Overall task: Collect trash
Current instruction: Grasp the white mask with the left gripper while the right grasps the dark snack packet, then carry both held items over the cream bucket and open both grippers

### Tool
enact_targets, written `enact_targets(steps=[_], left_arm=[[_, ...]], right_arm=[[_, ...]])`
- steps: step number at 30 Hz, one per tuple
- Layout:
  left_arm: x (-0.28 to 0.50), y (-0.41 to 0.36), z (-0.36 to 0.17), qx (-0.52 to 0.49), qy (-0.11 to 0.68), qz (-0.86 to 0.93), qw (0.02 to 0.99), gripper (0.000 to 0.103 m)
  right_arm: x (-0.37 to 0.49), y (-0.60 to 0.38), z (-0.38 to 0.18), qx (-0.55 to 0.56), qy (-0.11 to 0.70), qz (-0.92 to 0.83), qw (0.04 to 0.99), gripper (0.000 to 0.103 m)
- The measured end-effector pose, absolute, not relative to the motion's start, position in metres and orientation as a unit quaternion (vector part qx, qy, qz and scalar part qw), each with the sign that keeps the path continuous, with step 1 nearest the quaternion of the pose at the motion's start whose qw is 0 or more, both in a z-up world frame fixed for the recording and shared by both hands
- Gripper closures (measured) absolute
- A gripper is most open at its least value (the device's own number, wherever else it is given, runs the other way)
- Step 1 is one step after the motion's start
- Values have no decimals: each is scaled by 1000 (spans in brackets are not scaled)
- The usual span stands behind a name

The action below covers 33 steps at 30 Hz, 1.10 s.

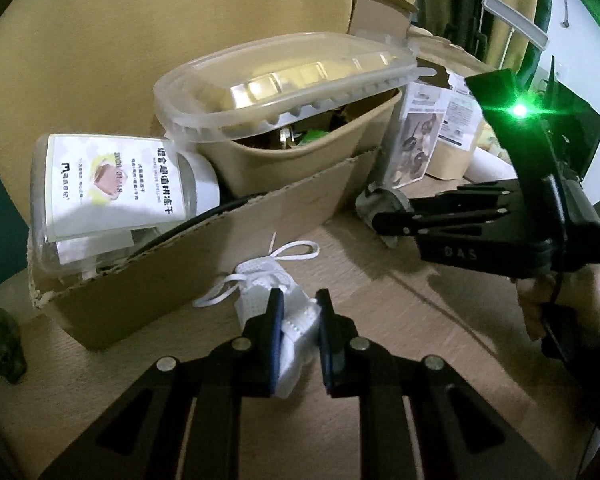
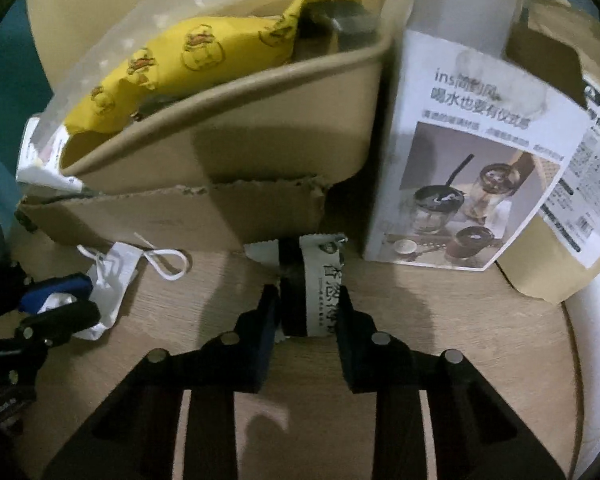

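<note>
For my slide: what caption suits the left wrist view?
Left gripper shut on a white face mask beside a cardboard box of trash.

Blocking the way ahead: cardboard box crowding the far side of the wooden tabletop, beige bin standing in it under a clear lid. Leaning just right of the bin, a white printed carton, with a kraft pouch touching it behind. Narrowing the left approach, a face mask lying near the box front. Staying open: bare tabletop in the foreground, between box and near edge.
</note>
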<state>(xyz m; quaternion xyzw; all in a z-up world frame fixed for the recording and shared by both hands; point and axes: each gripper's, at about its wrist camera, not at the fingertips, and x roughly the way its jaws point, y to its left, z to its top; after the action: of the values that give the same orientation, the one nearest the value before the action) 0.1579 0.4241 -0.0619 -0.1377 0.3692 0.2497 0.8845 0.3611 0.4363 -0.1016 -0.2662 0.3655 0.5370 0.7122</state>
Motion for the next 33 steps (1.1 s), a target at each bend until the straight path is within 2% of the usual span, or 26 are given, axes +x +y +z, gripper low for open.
enact_targets(steps=[13,33], left_arm=[[165,388,-37,-107,350,218,905,88],[172,275,19,-45,310,117,942,88]], right_arm=[[339,360,-65,-247,353,520,738,81],[299,188,5,-222,329,467,790,81]])
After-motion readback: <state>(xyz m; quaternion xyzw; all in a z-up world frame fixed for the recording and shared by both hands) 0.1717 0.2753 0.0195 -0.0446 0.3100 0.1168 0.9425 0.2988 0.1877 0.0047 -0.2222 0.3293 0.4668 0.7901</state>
